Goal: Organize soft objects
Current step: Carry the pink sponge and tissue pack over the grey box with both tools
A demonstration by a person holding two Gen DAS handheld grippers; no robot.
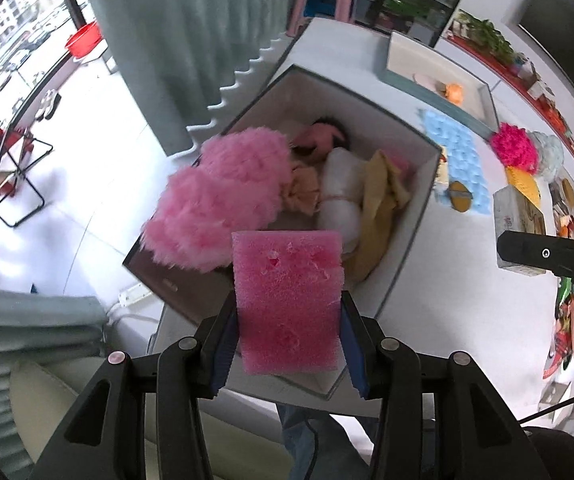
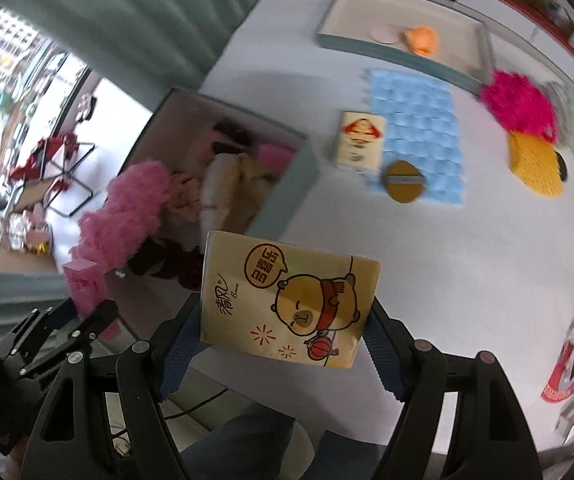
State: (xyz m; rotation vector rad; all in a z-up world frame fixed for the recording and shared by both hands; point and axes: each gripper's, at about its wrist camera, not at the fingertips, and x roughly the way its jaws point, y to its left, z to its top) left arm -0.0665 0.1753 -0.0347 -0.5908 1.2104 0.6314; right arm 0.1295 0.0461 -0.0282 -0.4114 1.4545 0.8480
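The left gripper is clenched on a pink foam block, holding it over the near end of the open box at the tabletop's left edge. A fluffy pink pompom spills over the box's left wall; a white roll and a yellow cloth lie inside. The right gripper grasps a yellow tissue pack printed with a cartoon bear, above the tabletop's near edge just right of the box. Further right lie a blue mat, a magenta pompom and a yellow knitted pad. A shallow tray sits along the far edge.
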